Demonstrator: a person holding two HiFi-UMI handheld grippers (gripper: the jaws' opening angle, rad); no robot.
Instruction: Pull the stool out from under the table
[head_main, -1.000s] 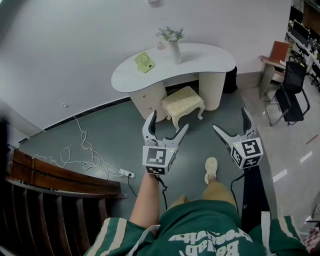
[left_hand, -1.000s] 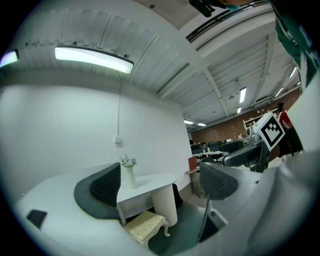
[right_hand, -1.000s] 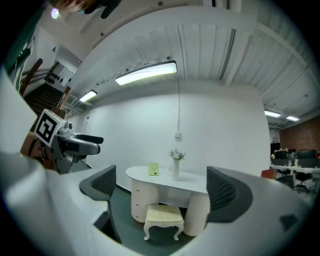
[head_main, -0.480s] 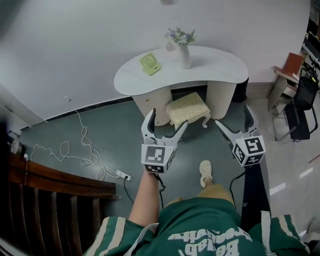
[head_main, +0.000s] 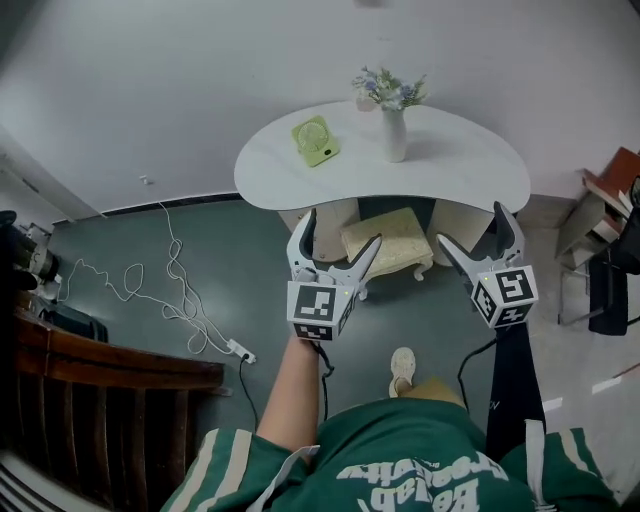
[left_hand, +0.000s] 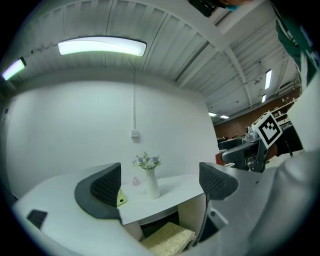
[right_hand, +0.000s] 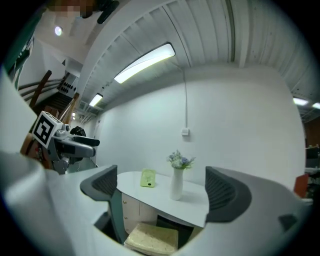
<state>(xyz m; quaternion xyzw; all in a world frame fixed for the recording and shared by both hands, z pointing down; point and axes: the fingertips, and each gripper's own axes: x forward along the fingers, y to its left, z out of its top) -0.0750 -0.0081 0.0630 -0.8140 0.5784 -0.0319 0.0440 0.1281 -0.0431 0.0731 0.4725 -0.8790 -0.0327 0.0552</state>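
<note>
Two empty tools hang before me: my left gripper (head_main: 342, 230) and right gripper (head_main: 474, 226), each with jaws spread wide. Just past them the stool (head_main: 388, 240) stands partly under the table (head_main: 470, 165), whose top bears a vase (head_main: 394, 140).

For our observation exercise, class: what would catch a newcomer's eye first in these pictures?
The left gripper and right gripper stand out in the foreground, jaws apart and empty. Beyond them a curved white table stands against the wall, a vase of flowers on top and a cream stool tucked partly under it.
</note>
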